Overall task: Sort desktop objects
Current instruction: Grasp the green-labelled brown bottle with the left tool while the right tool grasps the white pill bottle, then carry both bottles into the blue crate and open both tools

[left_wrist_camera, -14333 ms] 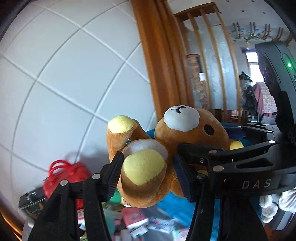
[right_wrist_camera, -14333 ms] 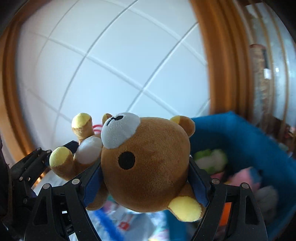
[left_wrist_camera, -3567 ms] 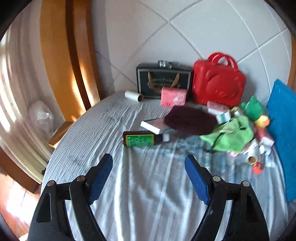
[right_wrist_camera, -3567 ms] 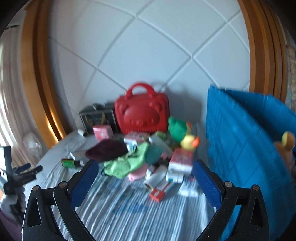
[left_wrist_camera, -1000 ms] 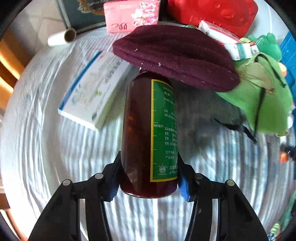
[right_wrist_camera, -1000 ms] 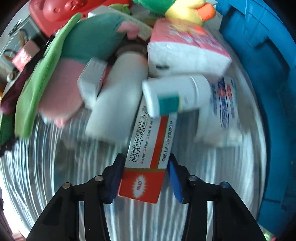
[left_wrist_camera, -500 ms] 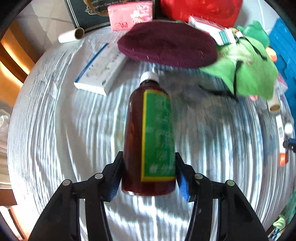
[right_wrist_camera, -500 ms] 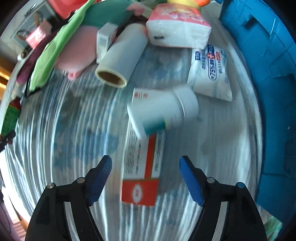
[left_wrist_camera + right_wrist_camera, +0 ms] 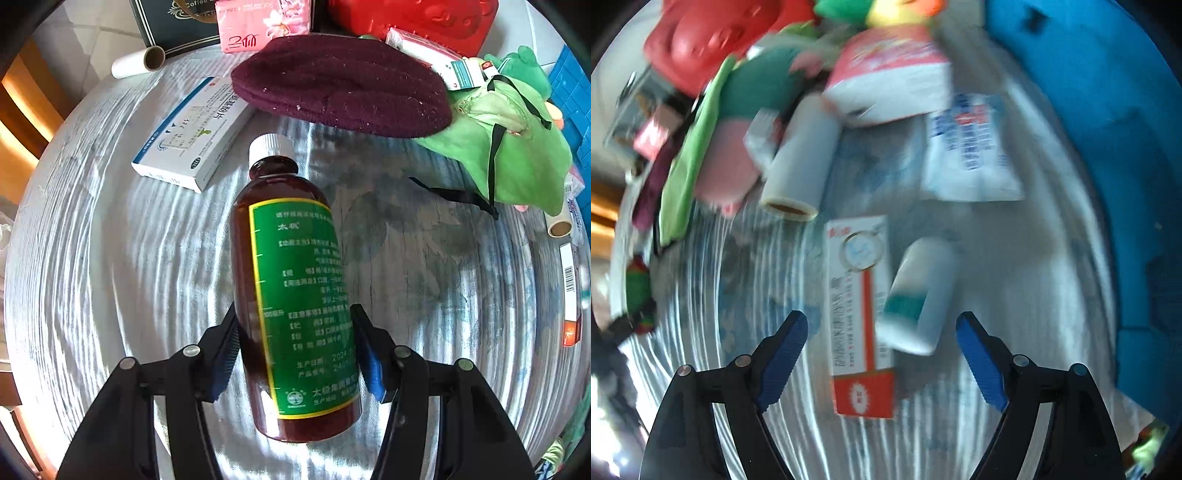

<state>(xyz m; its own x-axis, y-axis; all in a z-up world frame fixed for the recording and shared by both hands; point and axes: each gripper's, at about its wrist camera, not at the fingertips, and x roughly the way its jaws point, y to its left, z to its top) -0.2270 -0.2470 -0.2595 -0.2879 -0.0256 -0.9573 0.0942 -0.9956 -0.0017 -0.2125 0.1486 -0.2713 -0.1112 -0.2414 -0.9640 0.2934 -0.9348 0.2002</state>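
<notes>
Left gripper (image 9: pixel 295 347) pinches a brown bottle (image 9: pixel 295 295) with a green label, pads pressed on its lower body, white cap pointing away, bottle off the striped cloth (image 9: pixel 110 277); its jaws have just eased apart slightly, the bottle between them. Beyond it – a white medicine box (image 9: pixel 192 133); a maroon hat (image 9: pixel 340 85); green fabric (image 9: pixel 509 155). Right gripper (image 9: pixel 882 332) spread wide, gripping nothing; its jaws have just been opening, and below the gap a red-and-white box (image 9: pixel 860 314) and a small white bottle (image 9: pixel 919 291) lie on the cloth; a paper roll (image 9: pixel 801 166) further off; blue bin (image 9: pixel 1108 147) at right – picture blurred.
</notes>
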